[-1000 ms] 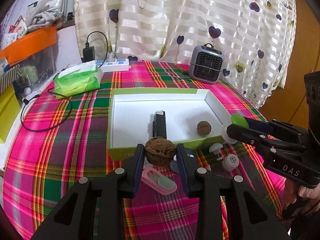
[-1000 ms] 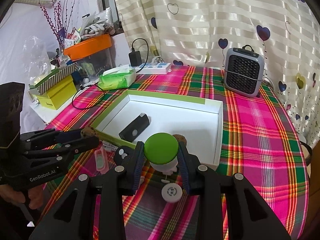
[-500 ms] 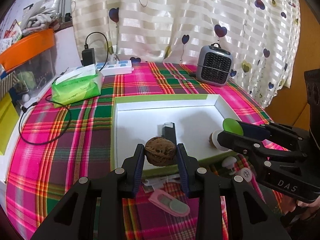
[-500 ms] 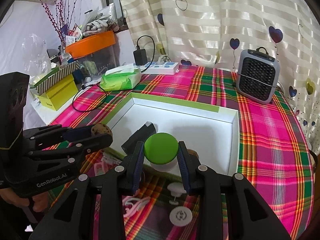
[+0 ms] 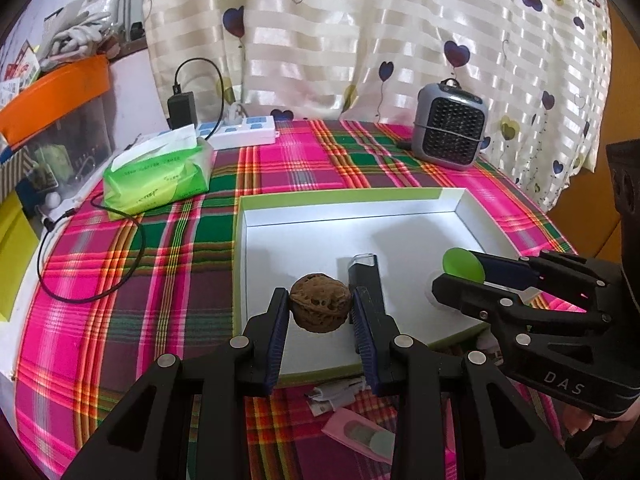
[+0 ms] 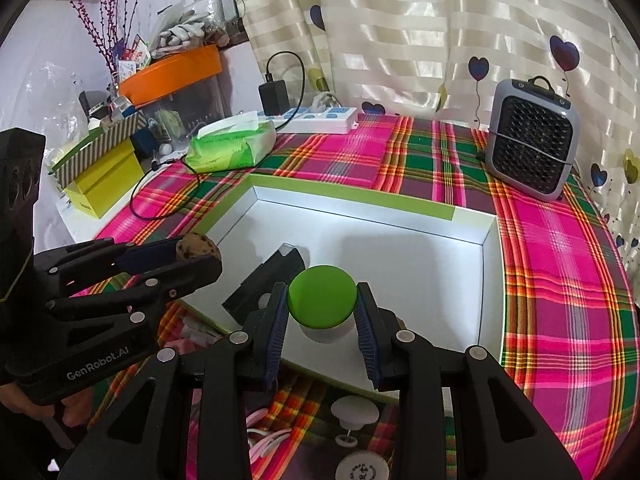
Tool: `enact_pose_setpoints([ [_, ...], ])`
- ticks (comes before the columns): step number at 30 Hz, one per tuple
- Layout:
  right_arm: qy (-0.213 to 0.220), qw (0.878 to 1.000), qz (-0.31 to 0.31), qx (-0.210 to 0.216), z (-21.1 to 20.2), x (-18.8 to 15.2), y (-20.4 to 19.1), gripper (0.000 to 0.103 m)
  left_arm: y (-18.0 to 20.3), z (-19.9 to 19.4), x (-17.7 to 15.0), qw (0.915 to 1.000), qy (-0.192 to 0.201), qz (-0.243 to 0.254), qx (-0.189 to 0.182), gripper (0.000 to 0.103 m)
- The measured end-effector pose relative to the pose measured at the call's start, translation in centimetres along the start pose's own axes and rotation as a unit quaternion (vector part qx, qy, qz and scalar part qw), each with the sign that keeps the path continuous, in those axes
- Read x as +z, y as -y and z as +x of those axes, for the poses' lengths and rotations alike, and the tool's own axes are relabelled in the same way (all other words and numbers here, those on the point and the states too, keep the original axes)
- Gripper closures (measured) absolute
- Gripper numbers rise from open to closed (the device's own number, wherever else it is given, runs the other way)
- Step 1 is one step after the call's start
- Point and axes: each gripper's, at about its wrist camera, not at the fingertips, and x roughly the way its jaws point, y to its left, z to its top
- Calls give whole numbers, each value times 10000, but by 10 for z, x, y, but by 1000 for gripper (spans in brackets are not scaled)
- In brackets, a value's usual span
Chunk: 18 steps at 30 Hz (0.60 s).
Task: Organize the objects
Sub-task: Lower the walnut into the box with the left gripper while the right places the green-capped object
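Note:
My left gripper [image 5: 320,312] is shut on a brown walnut [image 5: 320,307] and holds it above the near part of a white box with a green rim [image 5: 344,197]. My right gripper [image 6: 322,312] is shut on a green-capped white object [image 6: 322,301], also above the box [image 6: 489,280]. A black rectangular device [image 5: 366,276] lies inside the box; it also shows in the right wrist view [image 6: 268,280]. The right gripper appears in the left wrist view [image 5: 460,276], the left gripper in the right wrist view [image 6: 200,258]. A second walnut seen earlier is hidden.
In front of the box lie a pink case [image 5: 358,434], white clips [image 5: 334,394], a white mushroom-shaped knob [image 6: 354,412] and a round white disc [image 6: 362,470]. A green tissue pack [image 5: 158,176], power strip [image 5: 244,132], cable [image 5: 80,264] and small grey heater [image 5: 450,132] stand behind.
Both grippers have moved forward from in front of the box to over it, each still holding its object. The loose items now lie beneath and behind the fingers.

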Motion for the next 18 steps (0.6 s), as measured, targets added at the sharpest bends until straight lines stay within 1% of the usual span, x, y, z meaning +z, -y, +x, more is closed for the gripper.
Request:
enact_pose_setpoints([
  [4,-61,10000,20,-5,5,-1,1,68,-3,7,-1,9999,-83,-53,28,73],
  [11,-174,9998,37,4,12,-4,3,68,-3,20,-5,9996,-287,-40,-27,73],
  [18,-231,9997,-20,8,15,-5,0,68,-1,24,-5,9994,-315,-28,-113,72],
])
